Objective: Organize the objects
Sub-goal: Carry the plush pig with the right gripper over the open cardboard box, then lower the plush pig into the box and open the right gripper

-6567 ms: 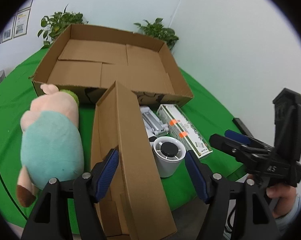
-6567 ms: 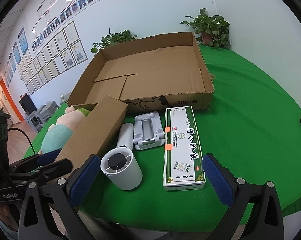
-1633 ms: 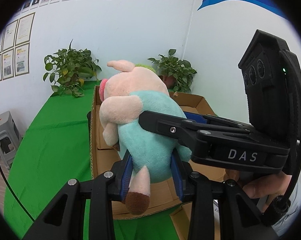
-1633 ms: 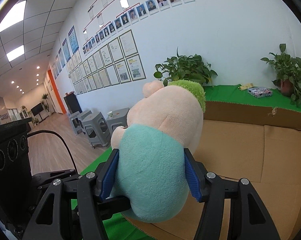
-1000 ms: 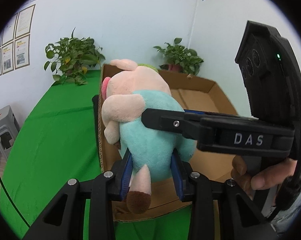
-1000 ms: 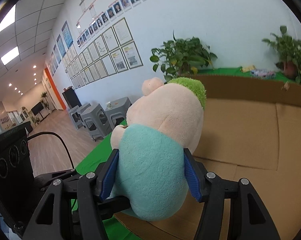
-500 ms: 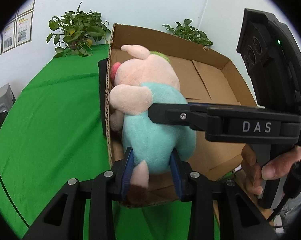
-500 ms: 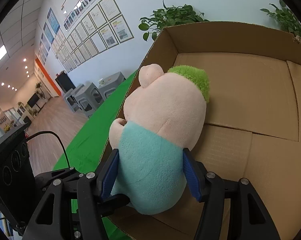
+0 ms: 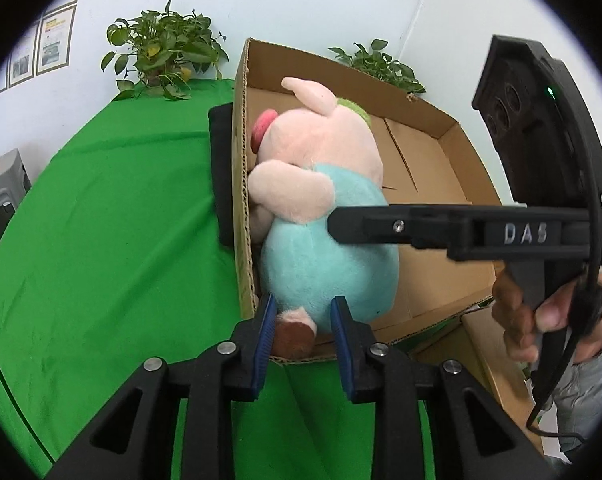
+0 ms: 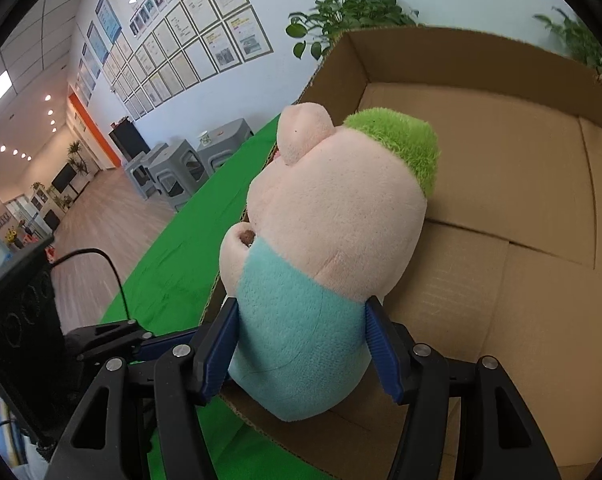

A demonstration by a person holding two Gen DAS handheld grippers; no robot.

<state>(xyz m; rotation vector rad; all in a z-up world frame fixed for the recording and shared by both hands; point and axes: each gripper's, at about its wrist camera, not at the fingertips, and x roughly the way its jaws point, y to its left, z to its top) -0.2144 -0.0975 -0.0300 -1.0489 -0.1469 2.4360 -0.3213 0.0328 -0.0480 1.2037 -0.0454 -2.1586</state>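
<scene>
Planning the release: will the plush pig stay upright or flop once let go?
The plush pig looks soft: the right gripper dents its teal body. Its big head sits high, so it may slump against the cardboard box wall.

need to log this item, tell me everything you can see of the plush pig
The plush pig is a soft fabric toy with a pale pink head, ear and arms, a teal body, a green tuft on its head, a pink snout and a brown-tipped foot. It lies lengthwise in the cardboard box, against its left wall. The left hand-held gripper, its jaws closing, pinches the foot; the right hand-held gripper clamps the teal body.
</scene>
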